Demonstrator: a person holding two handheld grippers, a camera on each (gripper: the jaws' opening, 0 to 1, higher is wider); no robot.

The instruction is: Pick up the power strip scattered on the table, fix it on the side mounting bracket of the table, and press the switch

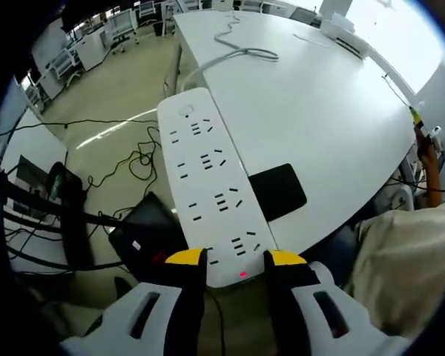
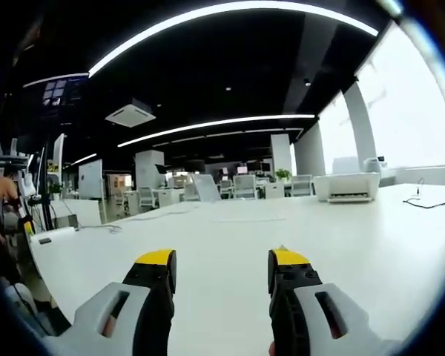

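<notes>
- Left gripper point(image 1: 236, 257), bottom centre of the left gripper view: jaws parted about as wide as the strip, yellow tips at either side of its near end. Whether they actually pinch it or only flank it cannot be told.
- Strip point(image 1: 209, 182): a long white bar running from the jaws up toward the upper middle of the frame, along the table's point(image 1: 319, 111) left edge, over the floor side. A red light glows at its near end, between the tips; a round button sits at its far end.
- Cable point(image 1: 237, 46): leaves the far end and loops over the tabletop at the top of the frame.
- Black pad point(image 1: 279, 190): lies on the table just right of the strip.
- Handling, as a judgement: rigid plastic shell, fairly light, smooth and likely slippery; its length will lever against an end grip, and the cable may drag. Holding across the narrow sides nearer the middle looks steadier.
- Right gripper point(image 2: 221, 268), bottom centre of the right gripper view: jaws wide apart, holding nothing, above bare tabletop.
</notes>
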